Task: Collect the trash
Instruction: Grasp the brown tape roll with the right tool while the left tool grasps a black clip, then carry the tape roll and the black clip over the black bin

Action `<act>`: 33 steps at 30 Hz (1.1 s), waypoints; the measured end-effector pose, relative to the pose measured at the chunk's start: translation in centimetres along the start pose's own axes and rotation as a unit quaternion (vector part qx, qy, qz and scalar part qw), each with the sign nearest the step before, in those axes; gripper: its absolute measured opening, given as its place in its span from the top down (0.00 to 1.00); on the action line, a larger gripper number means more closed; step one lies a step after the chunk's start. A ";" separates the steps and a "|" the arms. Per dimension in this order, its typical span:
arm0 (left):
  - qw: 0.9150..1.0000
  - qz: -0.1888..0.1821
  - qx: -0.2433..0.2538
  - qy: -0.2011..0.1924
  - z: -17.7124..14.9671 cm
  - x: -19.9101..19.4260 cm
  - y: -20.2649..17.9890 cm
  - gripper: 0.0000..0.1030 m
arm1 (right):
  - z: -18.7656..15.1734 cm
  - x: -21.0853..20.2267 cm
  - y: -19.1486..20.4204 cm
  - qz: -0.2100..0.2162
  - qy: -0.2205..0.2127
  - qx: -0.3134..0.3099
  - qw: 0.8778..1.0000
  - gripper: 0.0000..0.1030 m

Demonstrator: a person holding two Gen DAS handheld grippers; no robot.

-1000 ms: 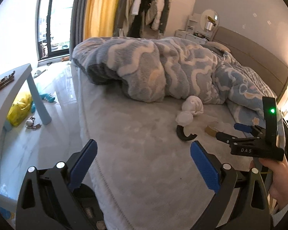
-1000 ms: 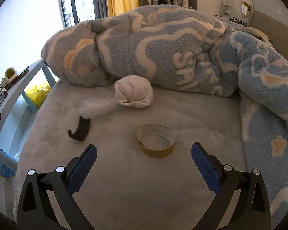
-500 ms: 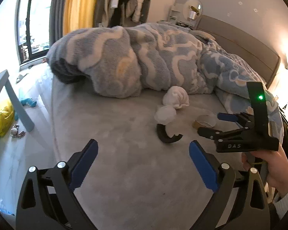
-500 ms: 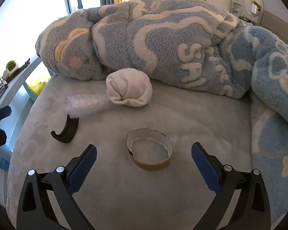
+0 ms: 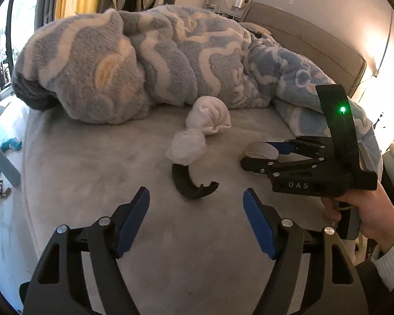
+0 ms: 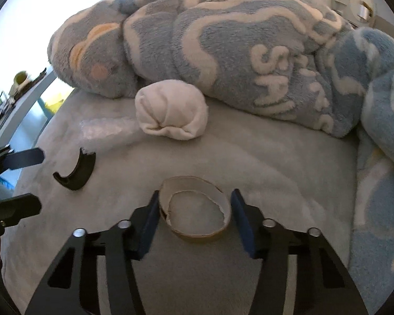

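A brown cardboard tape ring lies on the grey bed sheet, between the blue pads of my right gripper, whose jaws stand close on both sides of it. A black curved plastic piece lies just ahead of my open, empty left gripper; it also shows in the right wrist view. A crumpled clear plastic wrap and a rolled white sock lie behind it. My right gripper shows in the left wrist view, over the ring.
A bunched blue and cream fleece blanket fills the back and right of the bed. A headboard runs along the right. A pale blue table leg and small things on the floor stand left of the bed.
Both grippers have moved forward over the bed. My right gripper's jaws have narrowed around the tape ring. My left gripper's jaws have narrowed and neared the black piece.
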State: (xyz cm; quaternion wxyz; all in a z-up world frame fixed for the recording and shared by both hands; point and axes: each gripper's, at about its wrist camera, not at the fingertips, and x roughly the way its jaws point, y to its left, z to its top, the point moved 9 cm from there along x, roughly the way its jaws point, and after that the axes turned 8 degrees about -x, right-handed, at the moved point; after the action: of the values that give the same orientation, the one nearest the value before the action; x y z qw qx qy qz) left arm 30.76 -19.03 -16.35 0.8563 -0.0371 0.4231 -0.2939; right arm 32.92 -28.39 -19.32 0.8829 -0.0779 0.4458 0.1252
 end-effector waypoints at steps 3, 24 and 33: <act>1.000 -0.001 -0.002 0.005 0.0 0.7 -0.1 0.28 | 0.2 0.1 0.4 0.001 -0.001 -0.016 1.000 0.53; 0.999 0.025 -0.024 0.022 0.2 4.0 0.3 0.63 | 0.4 -2.9 -2.5 0.030 -0.046 0.015 0.998 0.53; 0.999 0.026 -0.029 0.018 0.1 3.2 0.4 0.75 | 1.1 -5.2 -2.5 0.033 -0.066 0.017 0.997 0.53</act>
State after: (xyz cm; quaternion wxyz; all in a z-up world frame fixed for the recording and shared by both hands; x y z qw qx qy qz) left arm 32.53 -20.43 -18.66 0.8545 -0.0457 0.4473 -0.2603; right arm 31.51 -31.27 -14.41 0.9068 -0.0398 0.3912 0.1519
